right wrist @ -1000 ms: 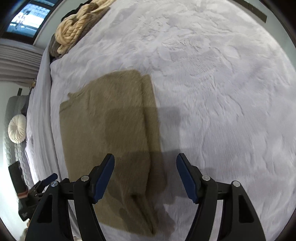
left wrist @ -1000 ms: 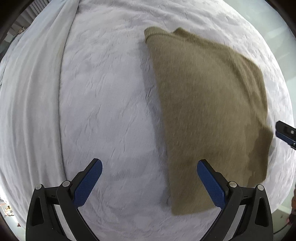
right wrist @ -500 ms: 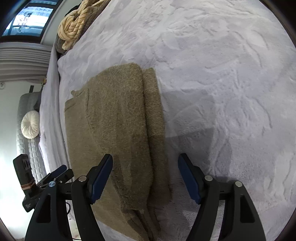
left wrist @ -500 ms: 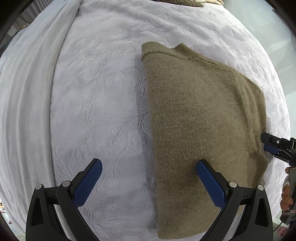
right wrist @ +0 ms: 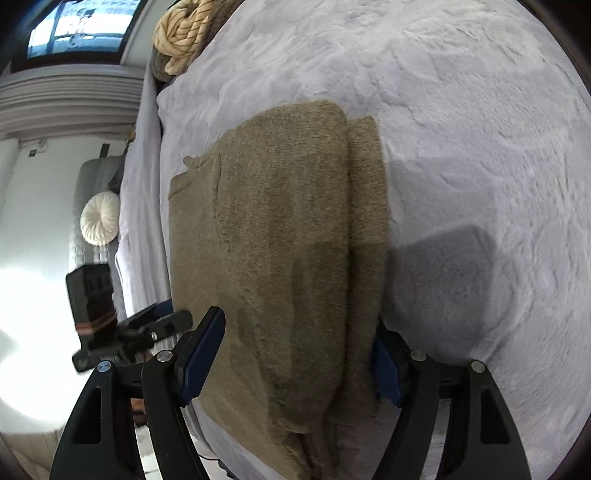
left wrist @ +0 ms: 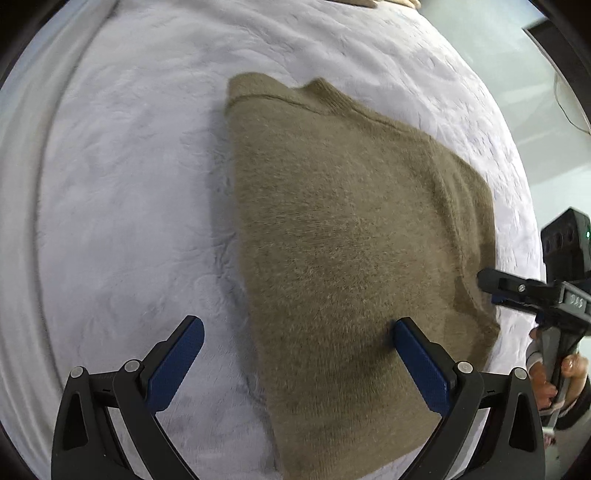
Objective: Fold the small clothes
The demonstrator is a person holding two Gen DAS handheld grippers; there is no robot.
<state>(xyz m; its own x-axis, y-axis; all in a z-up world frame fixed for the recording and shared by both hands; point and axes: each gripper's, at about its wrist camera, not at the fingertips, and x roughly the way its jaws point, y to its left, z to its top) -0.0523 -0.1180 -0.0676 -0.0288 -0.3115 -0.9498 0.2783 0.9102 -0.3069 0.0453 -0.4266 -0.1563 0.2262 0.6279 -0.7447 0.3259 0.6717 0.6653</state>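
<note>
Looking down from the left wrist: left tool (left wrist: 295, 328) spread wide, gripping nothing, one blue pad over the pale bed cover (left wrist: 122, 206), the other over the olive knitted sweater (left wrist: 343, 236) lying folded flat on the bed; right tool (left wrist: 491, 282) reaching in at the sweater's far edge, a hand (left wrist: 554, 376) on its grip. Switching to the right wrist: right tool (right wrist: 295, 354) also open, straddling the sweater's (right wrist: 280, 240) near end and doubled-over strip, far pad possibly brushing the knit. Left tool (right wrist: 162, 321) beside it, blurred. Rope-knot cushion (right wrist: 181, 33) beyond.
</note>
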